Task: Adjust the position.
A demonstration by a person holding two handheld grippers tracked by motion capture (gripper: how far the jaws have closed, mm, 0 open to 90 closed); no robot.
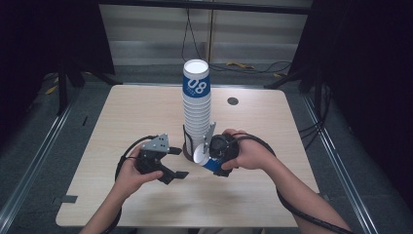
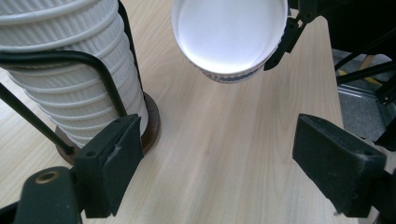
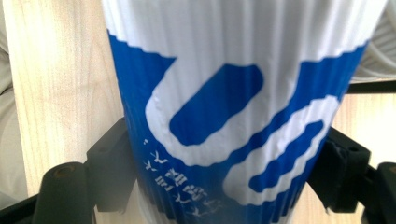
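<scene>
A tall stack of ribbed white paper cups, the top one blue with white print, stands in a black wire holder on a round base at the table's middle. My right gripper is shut on a single blue-and-white cup, tipped on its side beside the holder's base with its mouth facing left. In the right gripper view this cup sits between the jaws of my right gripper. My left gripper stands open just left of it. The left gripper view shows the cup's white inside, the stack and my open left gripper.
The light wooden table has a round black grommet behind the stack. Bare tabletop lies left, right and in front of the hands. Cables trail from both grippers, and more lie on the floor beyond the far edge.
</scene>
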